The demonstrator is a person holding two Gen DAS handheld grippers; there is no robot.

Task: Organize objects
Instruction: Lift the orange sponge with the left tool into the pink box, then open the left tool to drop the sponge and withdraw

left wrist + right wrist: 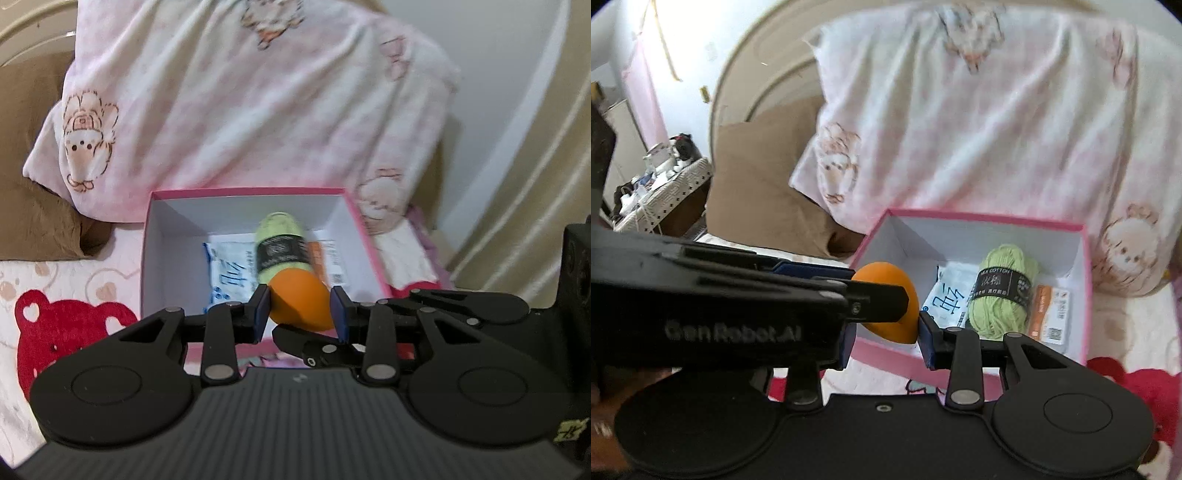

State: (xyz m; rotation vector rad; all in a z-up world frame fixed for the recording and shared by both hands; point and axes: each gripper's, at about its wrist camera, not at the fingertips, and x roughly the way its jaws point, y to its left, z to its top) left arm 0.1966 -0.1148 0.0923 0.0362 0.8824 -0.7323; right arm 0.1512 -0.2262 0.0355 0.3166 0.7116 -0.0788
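Note:
An orange egg-shaped sponge (301, 302) (886, 284) hangs just in front of the near rim of a pink-edged white box (155, 236) (1084, 295). My left gripper (301, 314) has its blue pads pressed on the sponge's sides. My right gripper (886, 343) closes on the same sponge from below, with the left gripper's finger (879, 295) crossing over it. Inside the box lie a green yarn skein (280, 240) (1004, 295), a white packet with blue writing (229, 273) (945, 299) and a small orange-and-white carton (332, 258) (1049, 314).
The box rests on a bedsheet with a red bear print (55, 325). A pink-and-white cartoon blanket (240, 110) (960, 129) is heaped right behind it, with a brown pillow (37, 206) (757, 192) to its left. A cluttered bedside stand (665, 177) is at far left.

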